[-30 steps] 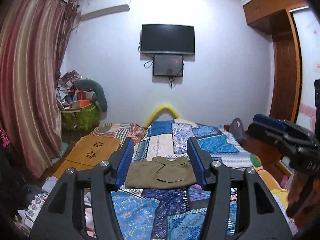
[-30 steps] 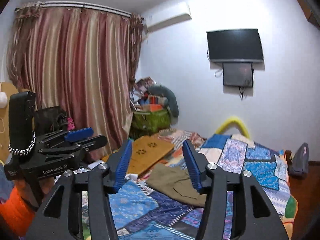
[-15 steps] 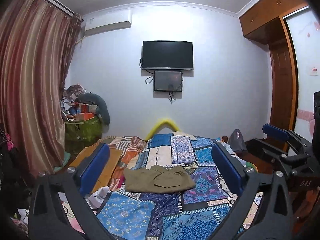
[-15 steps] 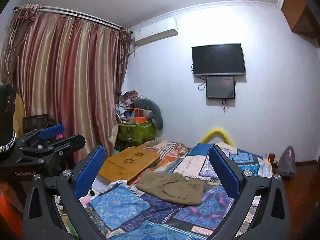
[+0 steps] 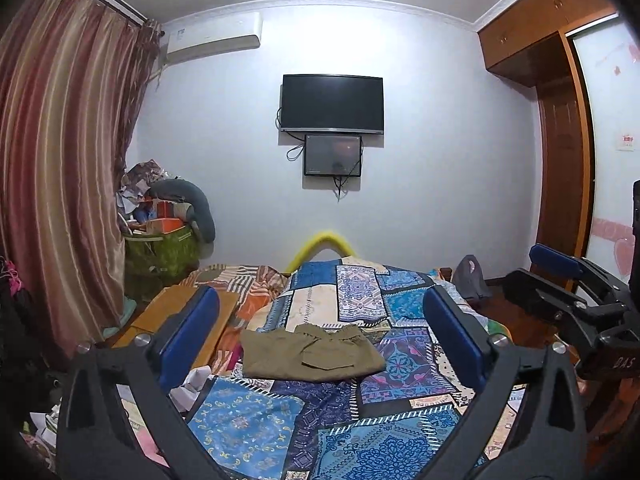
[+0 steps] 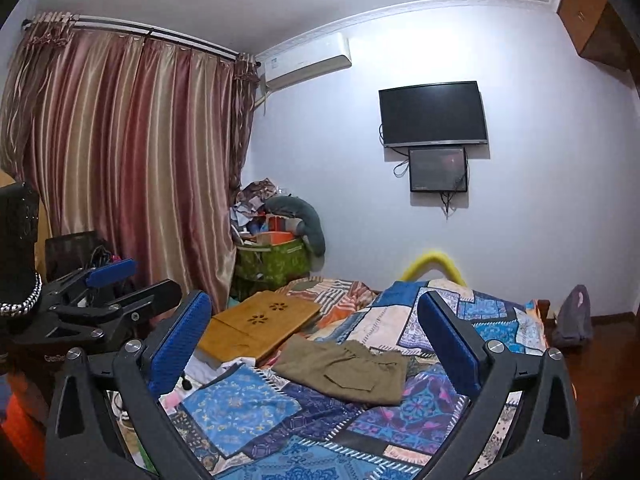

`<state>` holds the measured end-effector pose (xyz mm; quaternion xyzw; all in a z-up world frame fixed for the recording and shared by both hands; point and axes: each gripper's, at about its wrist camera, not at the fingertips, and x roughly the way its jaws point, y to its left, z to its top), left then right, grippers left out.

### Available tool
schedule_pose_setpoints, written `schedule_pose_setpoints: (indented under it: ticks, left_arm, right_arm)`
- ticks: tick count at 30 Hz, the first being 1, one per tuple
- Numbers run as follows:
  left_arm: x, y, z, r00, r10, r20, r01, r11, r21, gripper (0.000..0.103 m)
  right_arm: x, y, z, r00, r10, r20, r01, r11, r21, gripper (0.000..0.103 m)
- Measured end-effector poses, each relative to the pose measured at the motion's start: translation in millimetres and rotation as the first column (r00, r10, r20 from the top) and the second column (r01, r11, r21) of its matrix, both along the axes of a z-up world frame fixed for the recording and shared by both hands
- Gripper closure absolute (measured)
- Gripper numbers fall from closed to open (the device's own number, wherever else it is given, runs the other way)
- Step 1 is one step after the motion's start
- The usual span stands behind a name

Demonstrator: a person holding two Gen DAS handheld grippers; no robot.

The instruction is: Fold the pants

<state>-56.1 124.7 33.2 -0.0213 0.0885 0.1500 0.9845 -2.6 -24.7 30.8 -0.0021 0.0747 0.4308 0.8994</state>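
Observation:
Olive-green pants (image 5: 310,354) lie folded into a compact rectangle on the patchwork bedspread (image 5: 288,424); they also show in the right wrist view (image 6: 344,368). My left gripper (image 5: 320,330) is open wide and empty, held back from the pants above the bed's near end. My right gripper (image 6: 314,338) is open wide and empty too, also well short of the pants. The right gripper shows at the right edge of the left wrist view (image 5: 576,300), and the left gripper at the left edge of the right wrist view (image 6: 100,304).
A wooden lap board (image 6: 256,326) lies at the bed's left side. A green basket of clutter (image 5: 160,252) stands by the curtain (image 5: 52,184). A TV (image 5: 332,104) hangs on the far wall. A wardrobe (image 5: 560,152) stands on the right. A grey bag (image 6: 574,316) sits on the floor.
Both grippers opened from nearly shut to wide open and pulled up and back from the bed. The pants have not moved.

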Motion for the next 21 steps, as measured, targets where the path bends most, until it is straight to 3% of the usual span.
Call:
schedule_pose_setpoints:
  ticks: [21]
  left_arm:
    - [13.0, -5.4, -11.9, 1.0, 0.002, -0.025, -0.002, 1.0, 0.004, 0.0]
  right_arm:
    - [-1.1, -3.0, -1.9, 1.0, -0.014, -0.01, 0.014, 1.0, -0.012, 0.0]
